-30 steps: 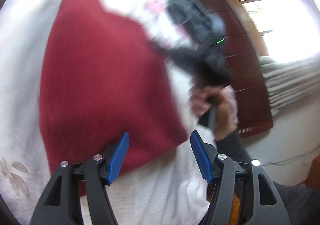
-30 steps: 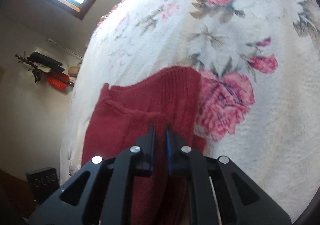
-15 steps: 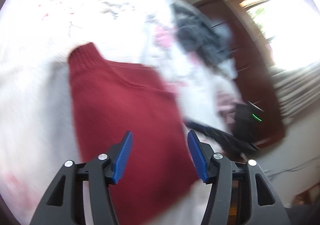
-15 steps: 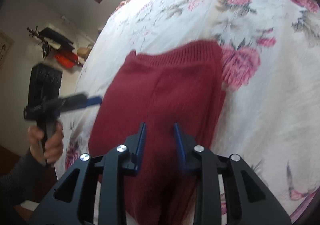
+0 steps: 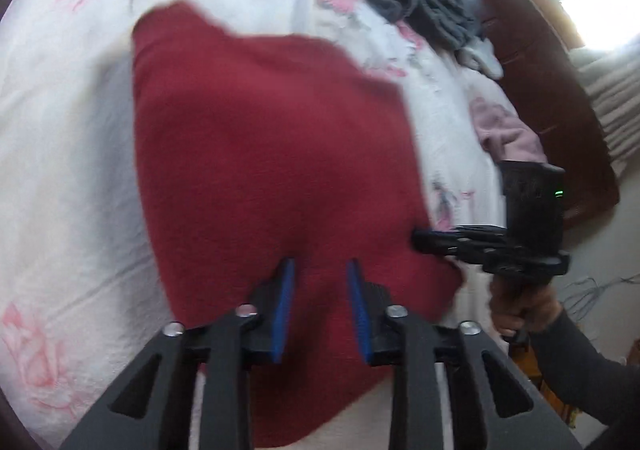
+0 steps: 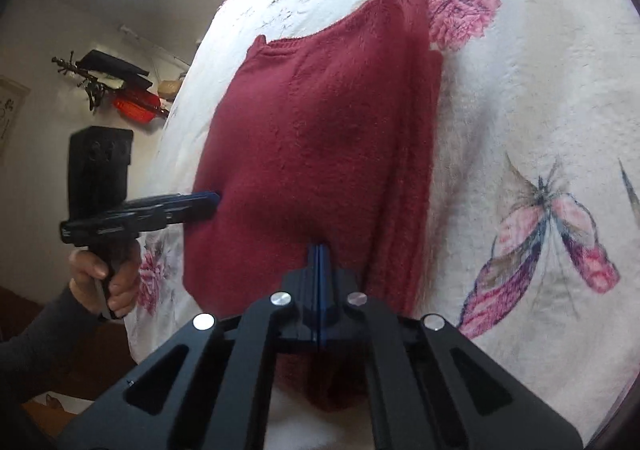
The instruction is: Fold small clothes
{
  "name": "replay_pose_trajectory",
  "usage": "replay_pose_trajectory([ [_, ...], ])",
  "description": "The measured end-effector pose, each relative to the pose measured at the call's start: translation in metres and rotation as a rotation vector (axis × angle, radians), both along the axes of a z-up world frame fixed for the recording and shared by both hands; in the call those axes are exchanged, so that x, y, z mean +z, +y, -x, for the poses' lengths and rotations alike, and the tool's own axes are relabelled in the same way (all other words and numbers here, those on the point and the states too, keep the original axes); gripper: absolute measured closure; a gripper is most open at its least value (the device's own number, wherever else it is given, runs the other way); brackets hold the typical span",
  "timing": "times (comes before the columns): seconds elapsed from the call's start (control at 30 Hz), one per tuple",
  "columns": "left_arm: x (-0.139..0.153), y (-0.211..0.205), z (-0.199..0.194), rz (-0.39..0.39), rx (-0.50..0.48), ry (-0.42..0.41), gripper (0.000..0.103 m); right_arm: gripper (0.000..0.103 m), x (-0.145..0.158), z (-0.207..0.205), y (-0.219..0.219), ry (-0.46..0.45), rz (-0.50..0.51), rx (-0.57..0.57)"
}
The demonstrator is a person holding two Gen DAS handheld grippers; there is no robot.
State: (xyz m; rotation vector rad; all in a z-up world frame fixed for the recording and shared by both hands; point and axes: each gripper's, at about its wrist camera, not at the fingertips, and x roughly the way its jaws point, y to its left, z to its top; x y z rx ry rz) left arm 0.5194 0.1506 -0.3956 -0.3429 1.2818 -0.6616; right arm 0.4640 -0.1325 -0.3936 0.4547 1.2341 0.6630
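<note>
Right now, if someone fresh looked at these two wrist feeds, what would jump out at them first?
The dark red knit sweater, folded and lying flat mid-bed on the white floral bedspread. Next, the two grippers at its near edge: the right gripper pinched shut, the left gripper partly open over the fabric. Far across the bed, a grey clothes heap lies by a dark wooden headboard.
</note>
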Motion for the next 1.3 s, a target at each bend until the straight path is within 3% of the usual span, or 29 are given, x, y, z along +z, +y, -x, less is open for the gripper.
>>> replay_pose_trajectory([
  [0.07, 0.021, 0.008, 0.007, 0.072, 0.01, -0.033, 0.078, 0.096, 0.023, 0.01, -0.003, -0.046, -0.034, -0.002],
  [0.13, 0.029, 0.008, 0.027, 0.13, -0.016, -0.036, 0.075, 0.096, 0.029, 0.018, -0.007, -0.046, -0.074, -0.009],
  [0.17, 0.025, 0.005, 0.035, 0.097, -0.031, -0.033, 0.073, 0.097, 0.023, 0.02, -0.008, -0.035, -0.06, -0.013],
  [0.2, 0.01, 0.001, 0.041, 0.009, -0.042, -0.022, 0.073, 0.097, 0.011, 0.02, -0.008, -0.011, -0.023, -0.016],
  [0.23, -0.005, 0.002, 0.043, -0.026, -0.035, 0.002, 0.079, 0.097, -0.002, 0.019, -0.007, 0.023, 0.003, -0.02],
  [0.27, -0.015, 0.005, 0.044, -0.019, -0.017, 0.025, 0.08, 0.097, -0.015, 0.014, -0.006, 0.062, -0.007, -0.024],
  [0.33, -0.01, 0.013, 0.049, 0.035, 0.013, 0.025, 0.077, 0.093, -0.009, 0.01, -0.005, 0.071, -0.026, -0.025],
  [0.4, 0.008, 0.029, 0.056, 0.133, 0.043, -0.002, 0.056, 0.075, 0.011, 0.002, -0.012, 0.047, -0.087, -0.025],
  [0.47, 0.024, 0.047, 0.064, 0.168, 0.095, -0.055, 0.026, 0.029, 0.024, -0.018, -0.037, 0.04, -0.135, -0.097],
  [0.53, 0.024, 0.067, 0.066, 0.195, 0.15, -0.048, 0.022, 0.02, 0.019, -0.045, -0.059, 0.109, -0.223, -0.149],
  [0.67, -0.008, 0.088, 0.064, 0.197, 0.213, 0.09, 0.022, 0.02, -0.015, -0.105, -0.074, 0.262, -0.38, -0.193],
  [0.77, -0.022, 0.095, 0.059, 0.223, 0.227, 0.135, 0.022, 0.02, -0.032, -0.137, -0.056, 0.331, -0.376, -0.145],
  [0.97, -0.048, 0.093, 0.044, 0.336, 0.196, 0.186, 0.022, 0.02, -0.033, -0.166, -0.021, 0.336, -0.247, -0.019],
  [1.13, -0.064, 0.081, 0.033, 0.479, 0.147, 0.249, 0.023, 0.02, -0.034, -0.17, -0.003, 0.335, -0.224, 0.029],
  [1.3, -0.07, 0.066, 0.025, 0.488, 0.128, 0.284, 0.023, 0.023, -0.038, -0.167, 0.005, 0.298, -0.252, 0.04],
])
